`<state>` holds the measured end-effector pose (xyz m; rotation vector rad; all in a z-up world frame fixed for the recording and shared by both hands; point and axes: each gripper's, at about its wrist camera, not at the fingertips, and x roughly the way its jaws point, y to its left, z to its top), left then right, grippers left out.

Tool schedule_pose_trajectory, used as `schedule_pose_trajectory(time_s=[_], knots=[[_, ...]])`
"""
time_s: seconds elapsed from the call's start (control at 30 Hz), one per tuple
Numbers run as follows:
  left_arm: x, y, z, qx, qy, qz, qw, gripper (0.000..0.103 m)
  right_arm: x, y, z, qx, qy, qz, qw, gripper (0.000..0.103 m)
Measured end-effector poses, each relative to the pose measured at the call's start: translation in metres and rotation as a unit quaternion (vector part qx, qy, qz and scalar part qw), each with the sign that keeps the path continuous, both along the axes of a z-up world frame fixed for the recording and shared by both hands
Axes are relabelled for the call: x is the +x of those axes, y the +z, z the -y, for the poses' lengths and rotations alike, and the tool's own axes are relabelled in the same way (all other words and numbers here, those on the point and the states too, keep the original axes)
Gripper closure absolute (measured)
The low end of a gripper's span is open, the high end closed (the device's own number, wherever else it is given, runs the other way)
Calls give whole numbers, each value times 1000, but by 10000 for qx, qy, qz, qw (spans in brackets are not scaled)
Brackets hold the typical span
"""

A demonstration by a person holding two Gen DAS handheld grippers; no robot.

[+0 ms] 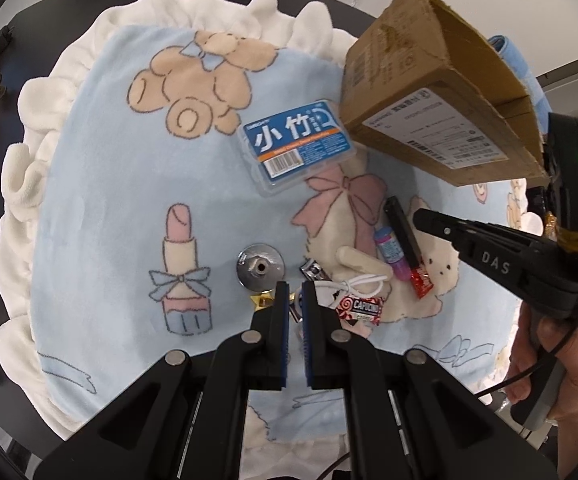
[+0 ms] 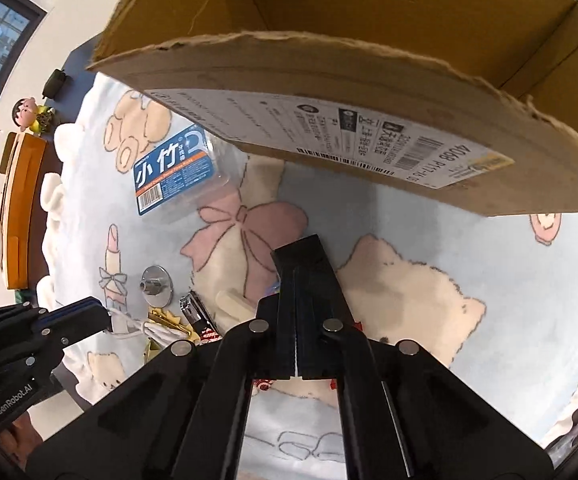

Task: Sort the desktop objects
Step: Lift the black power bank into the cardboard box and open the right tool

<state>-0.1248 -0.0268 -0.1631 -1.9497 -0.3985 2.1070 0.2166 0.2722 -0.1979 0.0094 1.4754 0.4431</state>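
Note:
My left gripper [image 1: 296, 286] is low over a blue cartoon blanket [image 1: 129, 200], jaws nearly together with a coiled white cable [image 1: 353, 284] running into the narrow gap. The right wrist view shows the cable [image 2: 157, 330] leaving that gripper's tip [image 2: 103, 316]. My right gripper [image 2: 297, 248] is shut and empty, hovering by a black stick [image 1: 403, 236] and a pink-blue tube [image 1: 389, 252]. Nearby lie a blue floss box [image 1: 295, 146], a silver disc [image 1: 260, 266], a nail clipper [image 1: 313, 270], a Capucino candy [image 1: 363, 308] and a red sachet [image 1: 421, 282].
A tilted open cardboard box [image 1: 429, 80] stands at the back right, overhanging the blanket in the right wrist view [image 2: 329, 80]. An orange wooden tray [image 2: 21, 216] and a small figurine [image 2: 29, 114] sit on the dark table at the left. A hand [image 1: 545, 360] holds the right gripper.

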Motion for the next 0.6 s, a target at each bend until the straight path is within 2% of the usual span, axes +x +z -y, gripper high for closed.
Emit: schedule_pose_trajectory(time_s=[0.03, 0.07, 0.1, 0.2, 0.27, 0.33, 0.37, 0.43, 0.47, 0.6], knots=[[1, 0, -1, 1, -8, -1, 10000, 97, -1, -2, 0, -47, 22, -2, 10000, 99], [1, 0, -1, 8, -13, 2, 10000, 97, -2, -5, -1, -130, 71, -6, 9999, 92], [2, -1, -2, 14, -20, 16, 10000, 97, -3, -4, -4, -170, 85, 24, 9998, 75], [4, -5, -1, 19, -15, 69, 10000, 97, -3, -9, -10, -347, 204, 184, 9990, 47], [4, -7, 1, 21, 22, 108, 9999, 97, -1, -15, -15, -453, 297, 184, 9984, 47], [4, -10, 4, 34, 58, 155, 9999, 97, 0, -24, -17, -566, 331, 118, 9978, 52], [4, -11, 5, 29, 67, 176, 9998, 97, -1, -27, -18, -731, 345, 230, 9965, 64], [4, -13, 8, 27, 117, 219, 9997, 97, -4, -29, -19, -883, 397, 318, 9948, 74], [4, -14, 9, 36, 144, 234, 9996, 97, -6, -29, -17, -890, 395, 312, 9948, 92], [2, -11, 11, 54, 155, 194, 9997, 97, -12, -23, -2, -413, 90, 66, 9991, 93]])
